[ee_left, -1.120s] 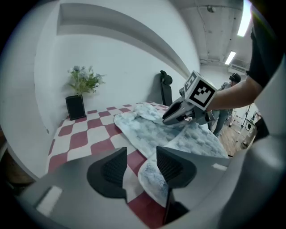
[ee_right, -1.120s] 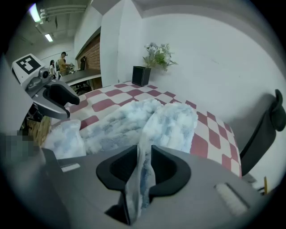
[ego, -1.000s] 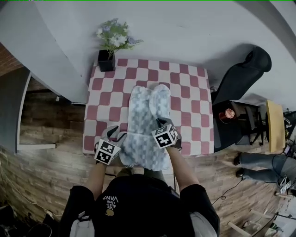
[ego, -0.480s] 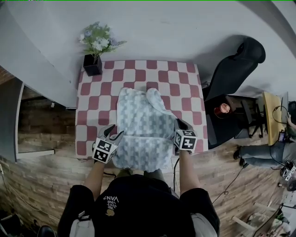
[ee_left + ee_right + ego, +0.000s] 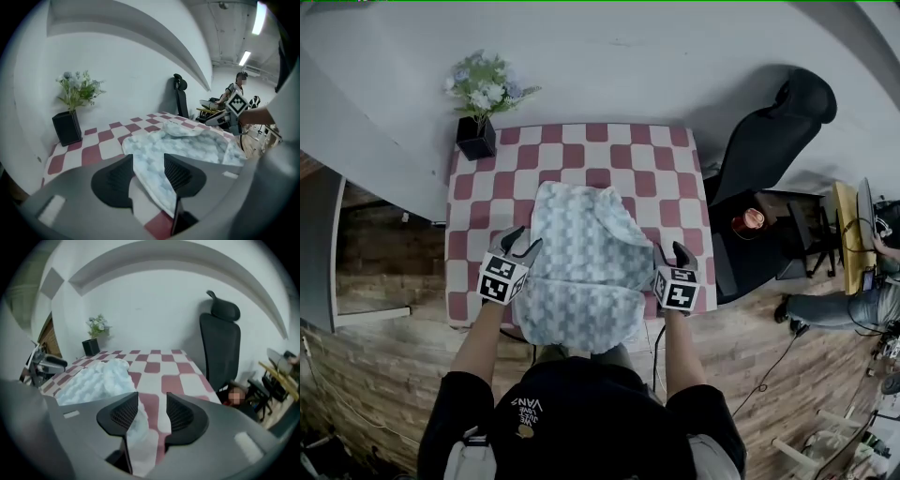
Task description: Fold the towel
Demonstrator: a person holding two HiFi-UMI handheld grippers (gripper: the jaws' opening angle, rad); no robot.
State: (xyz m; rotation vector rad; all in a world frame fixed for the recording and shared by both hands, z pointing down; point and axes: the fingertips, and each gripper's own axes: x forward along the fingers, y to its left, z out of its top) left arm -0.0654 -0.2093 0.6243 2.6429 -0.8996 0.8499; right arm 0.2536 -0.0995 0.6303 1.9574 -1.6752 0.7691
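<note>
A pale blue and white checked towel (image 5: 581, 267) lies on the red-and-white checkered table (image 5: 572, 155), its near end hanging over the front edge. My left gripper (image 5: 519, 244) stands open at the towel's left edge. In the left gripper view the towel (image 5: 187, 145) runs under the gap of the left gripper (image 5: 148, 176), and neither pad presses on it. My right gripper (image 5: 668, 251) is open just off the towel's right edge, and its jaws have just been opening. In the right gripper view a towel (image 5: 93, 380) edge lies loose by the left pad of the right gripper (image 5: 152, 416).
A black pot of flowers (image 5: 476, 139) stands on the table's far left corner. A black office chair (image 5: 778, 141) is to the right of the table, with a small stand bearing a red cup (image 5: 750, 223) near it. A seated person's legs (image 5: 839, 314) show at far right.
The right gripper moved from over the towel to its right edge, drawing the cloth out wider, then opened and let go. The left gripper shifted up along the towel's left edge.
</note>
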